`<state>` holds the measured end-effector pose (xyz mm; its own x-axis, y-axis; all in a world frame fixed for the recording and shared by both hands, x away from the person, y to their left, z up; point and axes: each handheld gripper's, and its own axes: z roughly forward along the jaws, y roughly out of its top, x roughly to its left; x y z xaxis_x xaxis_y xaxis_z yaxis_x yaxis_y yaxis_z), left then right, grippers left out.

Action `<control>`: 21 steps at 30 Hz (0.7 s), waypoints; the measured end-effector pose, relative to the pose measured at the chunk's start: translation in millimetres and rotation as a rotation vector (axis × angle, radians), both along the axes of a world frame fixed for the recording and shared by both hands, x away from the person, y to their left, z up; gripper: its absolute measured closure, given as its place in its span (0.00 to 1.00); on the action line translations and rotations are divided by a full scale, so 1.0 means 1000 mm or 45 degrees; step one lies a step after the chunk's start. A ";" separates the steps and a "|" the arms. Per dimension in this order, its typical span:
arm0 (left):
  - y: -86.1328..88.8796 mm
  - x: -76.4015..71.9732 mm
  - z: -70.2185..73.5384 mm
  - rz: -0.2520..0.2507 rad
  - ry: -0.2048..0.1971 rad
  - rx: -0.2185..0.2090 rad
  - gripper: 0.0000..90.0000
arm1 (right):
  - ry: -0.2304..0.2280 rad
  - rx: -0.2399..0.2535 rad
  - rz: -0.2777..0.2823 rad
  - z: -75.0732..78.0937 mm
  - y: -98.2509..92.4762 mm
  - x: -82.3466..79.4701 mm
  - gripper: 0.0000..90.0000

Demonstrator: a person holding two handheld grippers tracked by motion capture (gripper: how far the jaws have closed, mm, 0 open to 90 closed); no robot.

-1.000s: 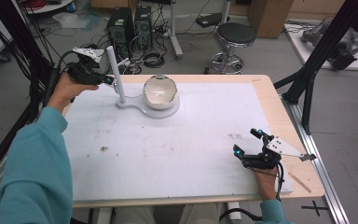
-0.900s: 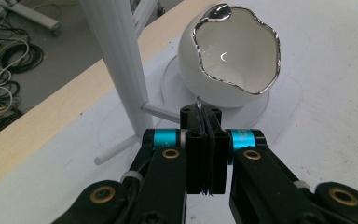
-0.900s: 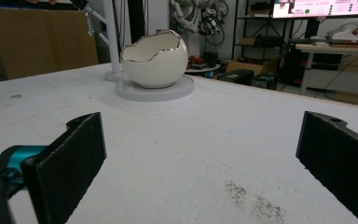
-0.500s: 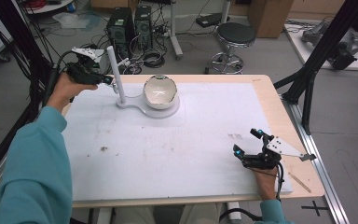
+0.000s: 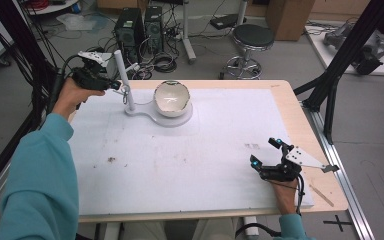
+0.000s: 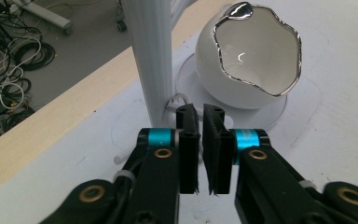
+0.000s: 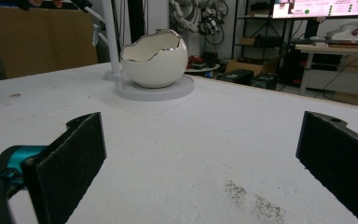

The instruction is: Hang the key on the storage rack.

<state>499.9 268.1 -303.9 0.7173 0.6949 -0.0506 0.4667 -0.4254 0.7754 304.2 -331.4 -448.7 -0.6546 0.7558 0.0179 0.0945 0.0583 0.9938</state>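
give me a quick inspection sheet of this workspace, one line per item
surface: white mat on a wooden table, a few dark smudges
job's things: egg-shaped bowl with a silver jagged rim on a white stand with an upright post
clutter: nothing seen on the mat
grippers: left gripper nearly shut beside the post; right gripper open, nothing between its jaws
cables: tangled on the floor behind the table
surroundings: stool, computer towers, cardboard box

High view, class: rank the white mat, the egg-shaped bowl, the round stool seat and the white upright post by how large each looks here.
1. White mat, by far the largest.
2. Round stool seat.
3. Egg-shaped bowl; looks close to the seat, and the stool stands farther off, so this order is unsure.
4. White upright post, the slimmest.
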 end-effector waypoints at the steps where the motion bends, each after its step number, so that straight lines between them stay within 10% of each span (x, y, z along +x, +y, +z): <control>1: 0.001 0.000 0.000 0.008 -0.008 0.001 0.88 | -0.001 0.001 0.000 0.000 0.000 0.000 0.01; 8: 0.006 -0.011 0.006 0.050 -0.106 -0.040 0.51 | -0.005 -0.002 -0.001 0.000 0.000 0.000 0.01; 17: 0.007 -0.069 0.000 -0.017 -0.292 -0.172 0.03 | 0.004 -0.005 -0.005 0.000 0.001 -0.001 0.01; 21: 0.016 -0.098 -0.006 -0.024 -0.379 -0.296 0.02 | 0.004 -0.003 -0.005 0.000 0.000 -0.001 0.01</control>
